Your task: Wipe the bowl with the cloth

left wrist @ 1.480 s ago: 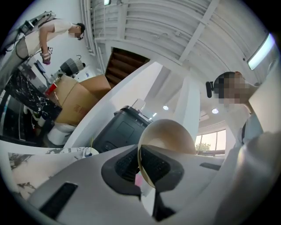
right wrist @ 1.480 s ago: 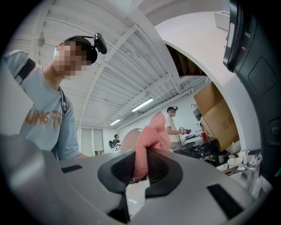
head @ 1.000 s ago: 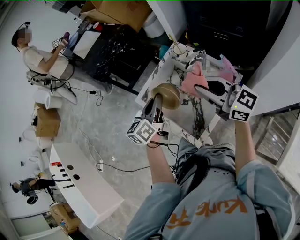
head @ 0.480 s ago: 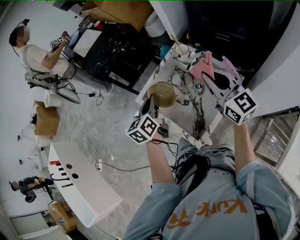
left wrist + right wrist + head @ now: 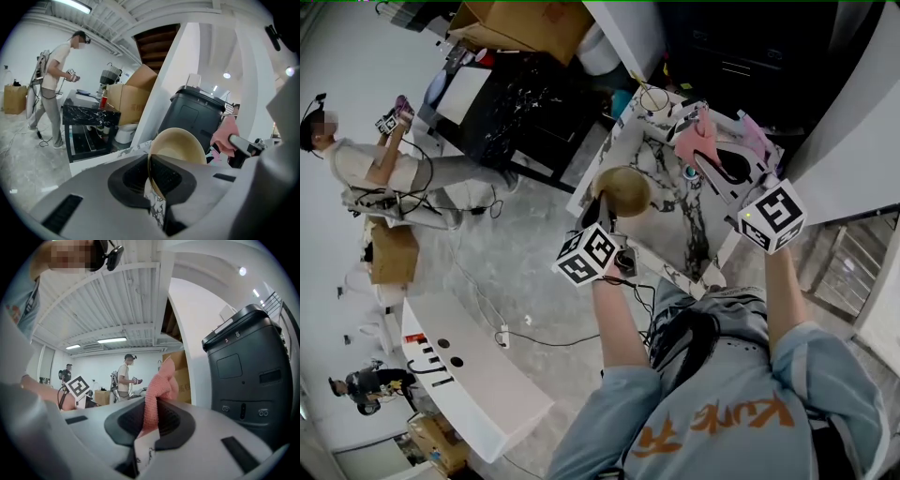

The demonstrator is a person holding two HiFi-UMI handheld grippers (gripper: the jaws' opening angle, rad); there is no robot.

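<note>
While left gripper (image 5: 150,176) clamps rim of tan bowl (image 5: 625,190), right gripper (image 5: 149,420) pinches pink cloth (image 5: 158,385), seemingly clear of it

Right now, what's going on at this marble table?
A person holds a gripper in each hand at the marble table. The left gripper is shut on the rim of a tan bowl, tilted on edge. The right gripper is shut on a pink cloth. Bowl and cloth are apart in the head view, so nothing is being wiped at this moment.
</note>
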